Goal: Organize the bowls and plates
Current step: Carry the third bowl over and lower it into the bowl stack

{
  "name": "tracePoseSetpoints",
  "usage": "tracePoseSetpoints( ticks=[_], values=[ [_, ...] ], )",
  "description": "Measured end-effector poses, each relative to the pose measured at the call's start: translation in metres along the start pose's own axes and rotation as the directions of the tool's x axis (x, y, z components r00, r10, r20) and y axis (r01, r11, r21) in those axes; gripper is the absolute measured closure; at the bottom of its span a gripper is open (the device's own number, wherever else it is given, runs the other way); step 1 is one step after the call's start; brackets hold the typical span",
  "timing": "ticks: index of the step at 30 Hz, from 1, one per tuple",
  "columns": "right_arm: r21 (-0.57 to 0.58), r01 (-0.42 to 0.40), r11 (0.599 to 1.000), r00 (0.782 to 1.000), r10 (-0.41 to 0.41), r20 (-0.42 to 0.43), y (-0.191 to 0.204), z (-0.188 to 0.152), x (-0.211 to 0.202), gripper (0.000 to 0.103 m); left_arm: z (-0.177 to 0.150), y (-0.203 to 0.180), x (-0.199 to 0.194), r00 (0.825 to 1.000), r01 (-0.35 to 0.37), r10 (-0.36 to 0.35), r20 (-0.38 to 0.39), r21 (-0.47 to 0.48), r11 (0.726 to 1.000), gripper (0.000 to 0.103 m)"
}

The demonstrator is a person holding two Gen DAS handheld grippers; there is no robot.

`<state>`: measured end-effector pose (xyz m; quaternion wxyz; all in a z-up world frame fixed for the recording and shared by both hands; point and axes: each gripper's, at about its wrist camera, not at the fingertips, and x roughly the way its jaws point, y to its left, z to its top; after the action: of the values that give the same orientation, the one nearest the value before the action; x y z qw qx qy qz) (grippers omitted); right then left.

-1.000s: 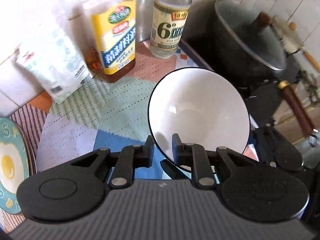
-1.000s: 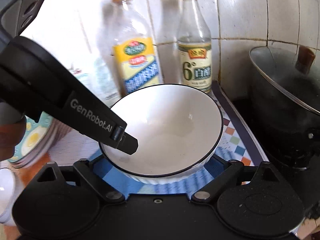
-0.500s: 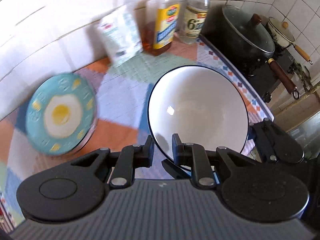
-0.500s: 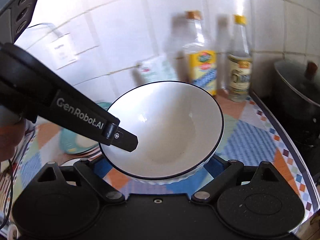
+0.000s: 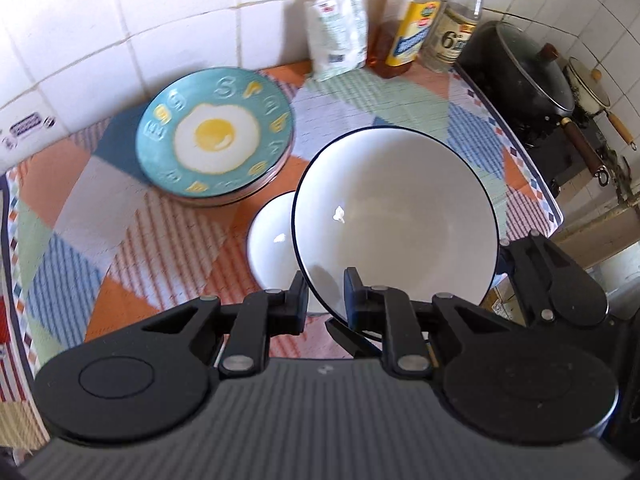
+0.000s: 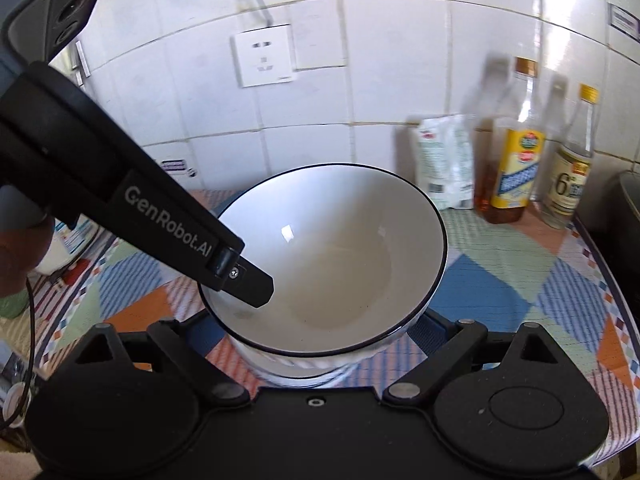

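A large white bowl with a dark rim [image 5: 400,212] hangs above the patterned counter. My left gripper [image 5: 326,300] is shut on its near rim, one finger inside, one outside. The bowl also fills the right wrist view [image 6: 332,256], where the left gripper's finger [image 6: 240,280] reaches into it. My right gripper [image 6: 320,332] cradles the bowl from below with wide-spread jaws; its fingertips are hidden. A smaller white bowl [image 5: 272,240] sits on the counter just below and left of the held bowl. A stack of plates topped by a teal fried-egg plate [image 5: 216,136] lies behind it.
A white pouch [image 5: 340,28], an oil bottle [image 5: 416,28] and a vinegar bottle [image 5: 456,36] stand along the tiled back wall. A lidded black pot [image 5: 524,68] sits on the stove at right. A wall socket [image 6: 264,56] is above the counter.
Both grippers have carried the bowl left and back from the bottles and pot. The egg plate stack and the smaller white bowl have come into view beneath it.
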<state>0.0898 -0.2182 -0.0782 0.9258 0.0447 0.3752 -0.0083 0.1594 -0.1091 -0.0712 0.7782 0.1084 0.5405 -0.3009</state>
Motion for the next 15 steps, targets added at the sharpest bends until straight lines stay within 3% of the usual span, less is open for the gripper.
tracePoseSetpoints(
  ticks=[10, 15],
  values=[
    [0.008, -0.072, 0.997, 0.996, 0.073, -0.048, 0.016, -0.008, 0.023, 0.006, -0.010, 0.023, 0.019, 0.998, -0.045, 0.044, -0.055, -0.032, 0.998, 0.086],
    [0.007, -0.101, 0.995, 0.993, 0.102, -0.060, 0.014, -0.012, 0.027, 0.006, -0.010, 0.029, 0.033, 0.996, -0.029, 0.026, -0.082, -0.047, 0.998, 0.086]
  ],
)
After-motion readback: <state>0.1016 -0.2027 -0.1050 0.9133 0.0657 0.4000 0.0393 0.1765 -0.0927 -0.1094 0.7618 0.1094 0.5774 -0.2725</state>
